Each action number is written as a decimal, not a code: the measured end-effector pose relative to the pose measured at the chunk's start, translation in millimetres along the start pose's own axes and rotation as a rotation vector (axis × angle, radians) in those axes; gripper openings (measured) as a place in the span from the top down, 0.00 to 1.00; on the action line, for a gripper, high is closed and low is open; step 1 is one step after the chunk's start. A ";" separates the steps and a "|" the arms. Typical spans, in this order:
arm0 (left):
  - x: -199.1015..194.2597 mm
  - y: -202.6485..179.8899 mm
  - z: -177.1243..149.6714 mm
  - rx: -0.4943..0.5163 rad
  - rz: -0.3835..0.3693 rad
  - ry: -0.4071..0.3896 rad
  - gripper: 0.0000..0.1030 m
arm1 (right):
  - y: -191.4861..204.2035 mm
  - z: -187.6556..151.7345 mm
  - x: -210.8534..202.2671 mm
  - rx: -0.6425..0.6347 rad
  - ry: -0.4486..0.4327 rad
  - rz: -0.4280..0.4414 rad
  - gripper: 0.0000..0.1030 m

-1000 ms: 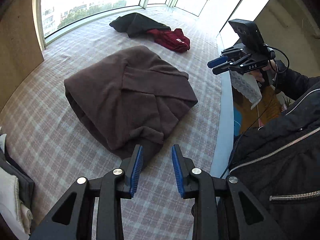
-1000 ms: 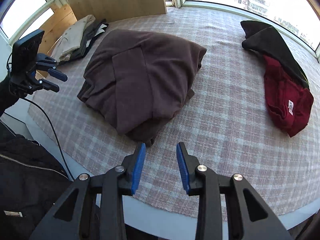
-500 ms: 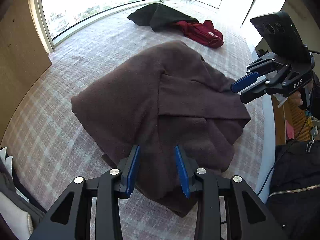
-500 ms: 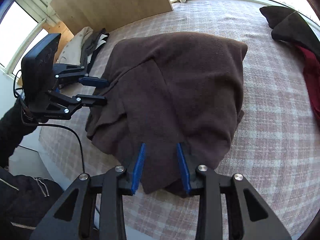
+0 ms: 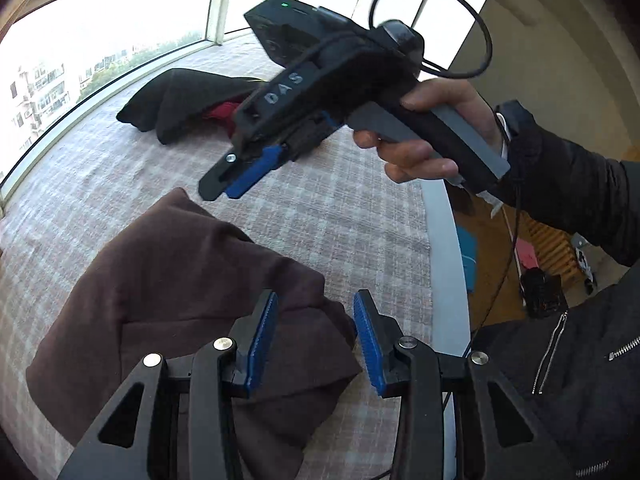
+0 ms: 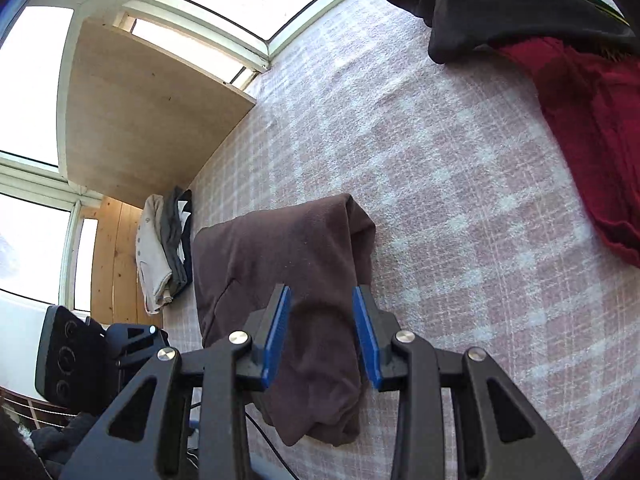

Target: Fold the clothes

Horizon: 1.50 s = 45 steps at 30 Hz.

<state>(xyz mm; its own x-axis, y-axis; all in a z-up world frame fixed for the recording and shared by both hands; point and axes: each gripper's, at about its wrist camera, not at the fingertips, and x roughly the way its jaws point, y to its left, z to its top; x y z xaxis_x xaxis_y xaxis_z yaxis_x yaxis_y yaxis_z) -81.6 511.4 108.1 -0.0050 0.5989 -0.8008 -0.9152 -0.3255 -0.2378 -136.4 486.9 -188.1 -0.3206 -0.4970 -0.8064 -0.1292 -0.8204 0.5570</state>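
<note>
On the pink plaid bedcover (image 6: 440,160) | your folded brown fleece garment (image 6: 296,264) now sits closer under both grippers | left gripper (image 5: 314,340) and right gripper (image 6: 322,336) gape, holding nothing | fold looks complete, ready for stacking.

brown fleece garment (image 6: 288,248) folded into bulky bundle, flat on checked cloth; black garment (image 6: 500,0) overlapping red one (image 6: 592,128) nearby, both unfolded

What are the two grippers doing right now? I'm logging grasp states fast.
Left gripper: open, fingers apart over the brown garment, gripping nothing.
Right gripper: open, fingers either side of the same garment's fold, not clamped.
</note>
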 end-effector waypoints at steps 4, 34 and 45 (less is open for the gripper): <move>42.9 -11.3 17.5 0.095 0.071 0.074 0.63 | -2.1 20.9 19.2 0.007 0.072 0.015 0.63; -37.9 -9.1 -13.4 -0.027 0.008 -0.010 0.68 | 12.0 33.6 -24.0 -0.139 -0.002 -0.033 0.83; -66.8 34.6 -65.4 -0.166 0.157 0.005 0.70 | 33.8 32.8 42.8 -0.216 0.132 -0.102 0.91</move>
<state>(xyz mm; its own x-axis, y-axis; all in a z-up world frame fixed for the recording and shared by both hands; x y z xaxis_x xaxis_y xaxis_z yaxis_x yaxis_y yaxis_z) -86.5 412.3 117.4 -0.1395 0.5279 -0.8378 -0.8242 -0.5308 -0.1972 -185.2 447.2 -197.3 -0.1889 -0.4293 -0.8832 0.0530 -0.9025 0.4274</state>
